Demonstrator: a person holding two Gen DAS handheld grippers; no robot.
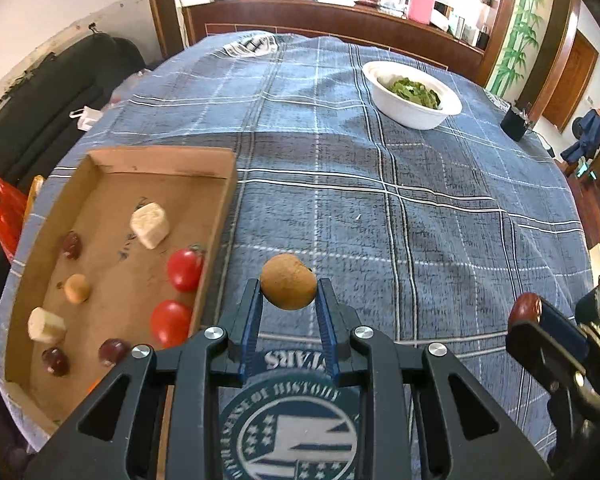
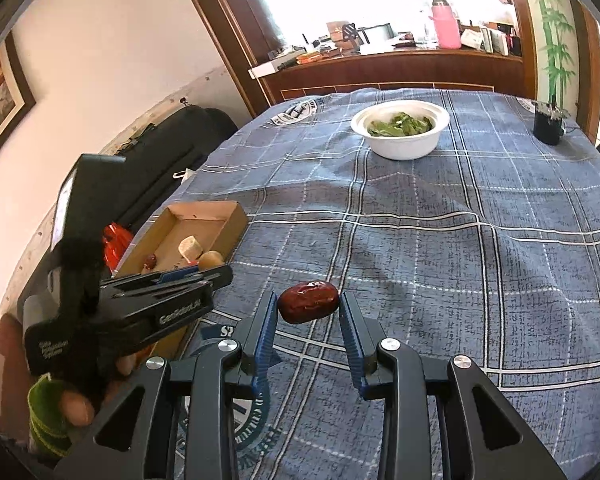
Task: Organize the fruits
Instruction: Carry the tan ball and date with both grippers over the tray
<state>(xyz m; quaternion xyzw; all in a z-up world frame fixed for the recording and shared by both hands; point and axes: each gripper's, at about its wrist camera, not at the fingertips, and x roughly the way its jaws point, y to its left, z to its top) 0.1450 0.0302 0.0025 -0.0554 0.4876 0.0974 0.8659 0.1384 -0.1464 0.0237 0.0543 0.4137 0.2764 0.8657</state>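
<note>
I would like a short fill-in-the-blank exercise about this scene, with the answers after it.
1. The left tool holds a round ____ fruit.
2. The right tool holds a dark red ____.
3. The white bowl contains ____ leaves.
4. Two red tomatoes lie in the cardboard ____.

Answers: brown; date; green; tray

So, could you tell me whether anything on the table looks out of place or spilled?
Nothing looks spilled or damaged. The cardboard tray sits flat with its fruits inside, and the white bowl stands upright holding its greens.
</note>
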